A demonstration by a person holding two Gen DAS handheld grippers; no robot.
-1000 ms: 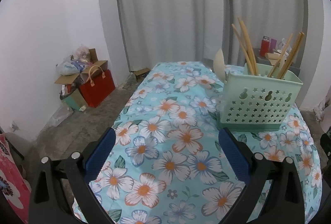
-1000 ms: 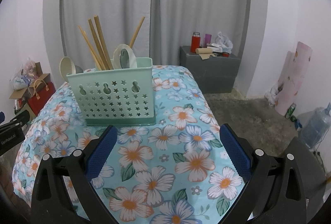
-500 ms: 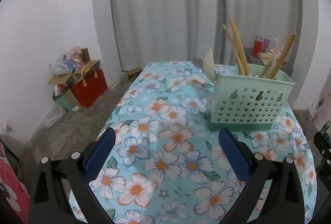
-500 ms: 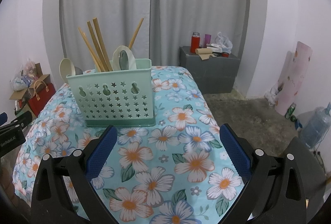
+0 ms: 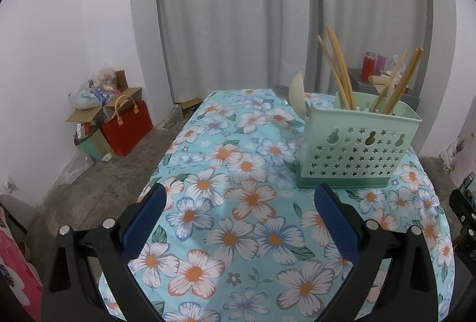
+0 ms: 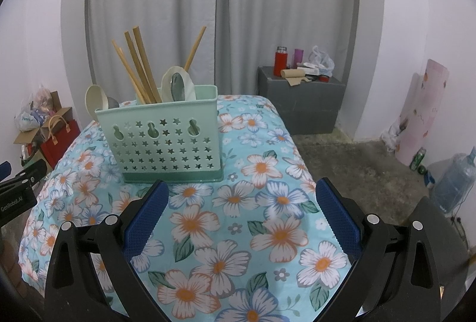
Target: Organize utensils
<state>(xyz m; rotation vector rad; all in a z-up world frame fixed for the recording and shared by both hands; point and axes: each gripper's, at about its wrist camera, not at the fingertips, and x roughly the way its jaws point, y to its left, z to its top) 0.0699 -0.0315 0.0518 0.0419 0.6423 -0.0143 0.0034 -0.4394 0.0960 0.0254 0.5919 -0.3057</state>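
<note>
While the floral-clothed bench [image 5: 244,197] fills both views, the scene reads from the left wall, where a red bag [image 5: 128,127] and cardboard boxes [image 5: 89,111] sit on the floor. The left tongs [image 5: 239,218] hang spread wide over the cloth, gripping nothing. Just ahead and to their right stands the mint-green utensil caddy [image 5: 355,152], upright on the bench, with wooden chopsticks [image 5: 339,72] leaning out of it and pale spoons [image 6: 178,84] standing inside. The right tongs [image 6: 242,213] hover near the caddy's front, likewise gaping and empty. Farther right, a grey cabinet [image 6: 300,108] carries a red flask [image 6: 279,61], and a water jug [image 6: 455,179] rests on the floor.
</note>
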